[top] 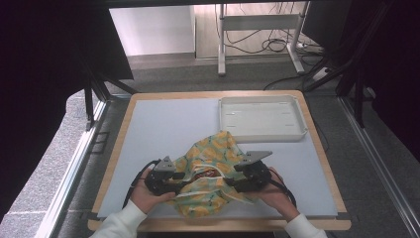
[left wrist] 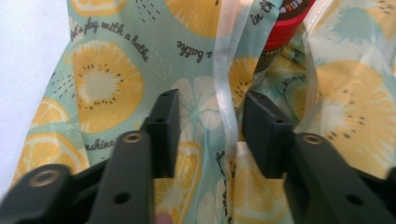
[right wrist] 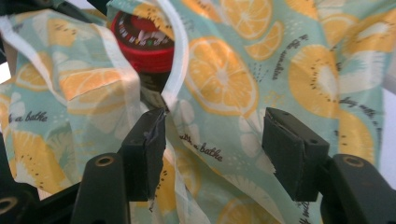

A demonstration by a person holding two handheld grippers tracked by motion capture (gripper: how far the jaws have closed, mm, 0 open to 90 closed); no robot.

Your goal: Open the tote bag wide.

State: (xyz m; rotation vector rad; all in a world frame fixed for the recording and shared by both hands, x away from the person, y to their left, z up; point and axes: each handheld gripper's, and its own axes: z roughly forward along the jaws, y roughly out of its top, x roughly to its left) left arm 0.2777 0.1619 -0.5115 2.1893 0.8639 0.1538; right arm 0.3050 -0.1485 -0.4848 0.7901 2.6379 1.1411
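white tray (top: 261, 118) beyond the lemon-print bag (top: 210, 171).

Table (top: 163, 124) left of the tray (top: 261, 119) lies open (bag (top: 213, 178) blocks front).

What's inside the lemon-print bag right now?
A container with a red lid sits in the mouth of the lemon-print bag, between its white drawstrings. The dark body below the lid is mostly covered by fabric, and anything deeper in the bag is hidden.

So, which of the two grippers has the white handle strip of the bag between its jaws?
The left gripper: the translucent white strip runs between its open jaws. The right gripper frames only printed bag fabric.
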